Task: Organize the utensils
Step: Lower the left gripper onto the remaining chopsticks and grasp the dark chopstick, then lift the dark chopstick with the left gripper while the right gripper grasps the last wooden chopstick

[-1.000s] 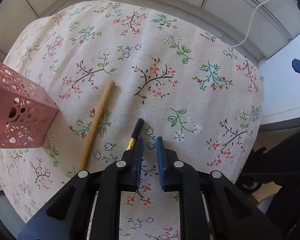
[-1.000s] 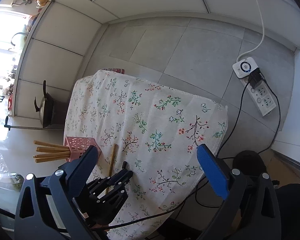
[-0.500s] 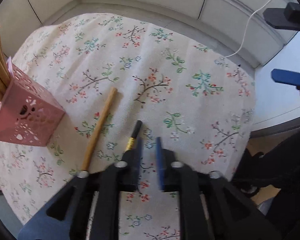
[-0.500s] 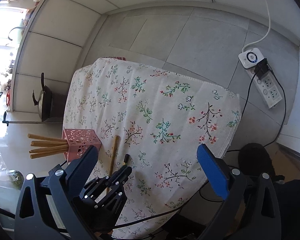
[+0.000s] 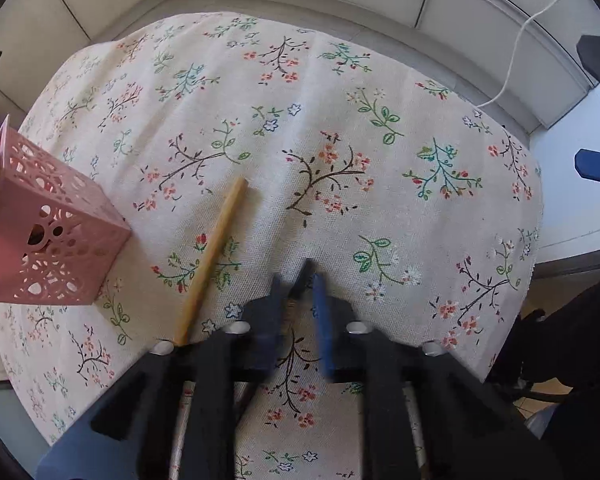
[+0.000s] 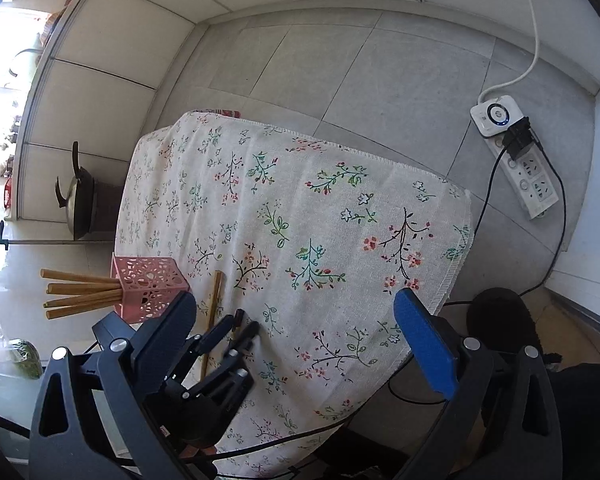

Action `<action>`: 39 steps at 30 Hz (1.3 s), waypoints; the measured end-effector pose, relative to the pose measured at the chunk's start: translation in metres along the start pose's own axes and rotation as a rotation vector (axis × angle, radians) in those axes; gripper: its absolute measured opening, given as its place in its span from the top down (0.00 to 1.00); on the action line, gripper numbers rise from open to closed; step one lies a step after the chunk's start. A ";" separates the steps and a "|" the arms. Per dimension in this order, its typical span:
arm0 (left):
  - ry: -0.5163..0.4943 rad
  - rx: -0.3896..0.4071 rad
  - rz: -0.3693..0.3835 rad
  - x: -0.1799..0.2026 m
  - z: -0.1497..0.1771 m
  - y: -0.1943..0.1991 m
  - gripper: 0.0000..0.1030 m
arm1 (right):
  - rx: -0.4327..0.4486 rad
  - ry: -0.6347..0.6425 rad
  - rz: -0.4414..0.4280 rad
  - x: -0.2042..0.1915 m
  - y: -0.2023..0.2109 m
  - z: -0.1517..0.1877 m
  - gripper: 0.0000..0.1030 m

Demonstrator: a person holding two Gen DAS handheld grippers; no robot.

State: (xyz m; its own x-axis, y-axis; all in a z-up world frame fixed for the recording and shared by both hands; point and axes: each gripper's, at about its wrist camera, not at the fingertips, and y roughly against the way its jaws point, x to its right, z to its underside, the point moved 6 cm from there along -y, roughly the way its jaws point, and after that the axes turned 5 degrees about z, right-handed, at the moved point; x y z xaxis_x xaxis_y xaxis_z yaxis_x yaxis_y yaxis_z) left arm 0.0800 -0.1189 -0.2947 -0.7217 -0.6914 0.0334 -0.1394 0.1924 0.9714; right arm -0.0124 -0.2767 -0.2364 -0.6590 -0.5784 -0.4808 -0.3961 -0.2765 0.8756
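The left gripper (image 5: pixel 298 280) is closing its jaws on the dark-tipped chopstick (image 5: pixel 303 273) lying between its blue pads on the floral tablecloth (image 5: pixel 339 128). Just left of it lies a bamboo chopstick (image 5: pixel 212 260); further left stands the pink holder (image 5: pixel 48 248), chopsticks inside. The right gripper (image 6: pixel 296 332) hovers above, jaws wide apart, holding nothing

Matt woven tablecloth (image 5: pixel 339 120), wooden chopstick (image 5: pixel 216 248)

One pink holder (image 6: pixel 150 286), four wooden sticks (image 6: pixel 82 294) inside, one wooden chopstick (image 5: pixel 212 260) lying, one black chopstick (image 5: pixel 301 276)
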 end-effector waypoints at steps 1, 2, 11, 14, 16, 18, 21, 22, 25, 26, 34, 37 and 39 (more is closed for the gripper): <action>-0.004 0.000 -0.009 0.000 0.001 0.000 0.93 | -0.002 -0.001 0.003 0.000 -0.001 0.000 0.07; -0.008 0.003 -0.020 0.000 0.003 0.001 0.94 | -0.004 0.001 0.009 -0.002 -0.003 0.001 0.07; 0.119 0.070 -0.066 -0.022 0.053 0.063 0.94 | -0.060 0.060 0.079 -0.038 -0.055 0.014 0.07; 0.219 0.180 -0.040 -0.030 0.071 0.105 0.94 | -0.080 0.061 0.073 -0.059 -0.075 0.021 0.12; 0.254 0.247 -0.039 -0.033 0.085 0.130 0.94 | -0.079 0.065 0.056 -0.074 -0.084 0.025 0.16; 0.283 0.304 -0.022 -0.036 0.097 0.148 0.94 | -0.064 0.102 0.059 -0.091 -0.094 0.031 0.21; 0.315 0.372 -0.014 -0.043 0.105 0.168 0.94 | -0.003 0.175 0.125 -0.108 -0.107 0.035 0.25; 0.324 0.389 -0.013 -0.045 0.105 0.172 0.94 | 0.015 0.191 0.158 -0.111 -0.112 0.036 0.27; 0.337 0.449 -0.002 -0.047 0.110 0.192 0.94 | 0.037 0.199 0.246 -0.112 -0.129 0.038 0.28; 0.334 0.462 0.003 -0.046 0.110 0.196 0.94 | 0.073 0.213 0.271 -0.116 -0.129 0.037 0.29; 0.319 0.548 0.020 -0.045 0.126 0.228 0.94 | 0.157 0.298 0.428 -0.133 -0.139 0.046 0.59; 0.321 0.590 0.060 -0.044 0.135 0.240 0.94 | 0.190 0.276 0.415 -0.126 -0.132 0.041 0.83; 0.325 0.620 0.092 -0.045 0.141 0.246 0.94 | 0.184 0.248 0.353 -0.119 -0.129 0.035 0.87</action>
State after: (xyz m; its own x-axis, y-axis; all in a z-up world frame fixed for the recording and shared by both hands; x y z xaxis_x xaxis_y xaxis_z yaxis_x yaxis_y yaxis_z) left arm -0.0173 0.0576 -0.0901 -0.5234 -0.8078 0.2710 -0.5181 0.5542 0.6515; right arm 0.0949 -0.1454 -0.2936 -0.6099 -0.7849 -0.1096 -0.2966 0.0977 0.9500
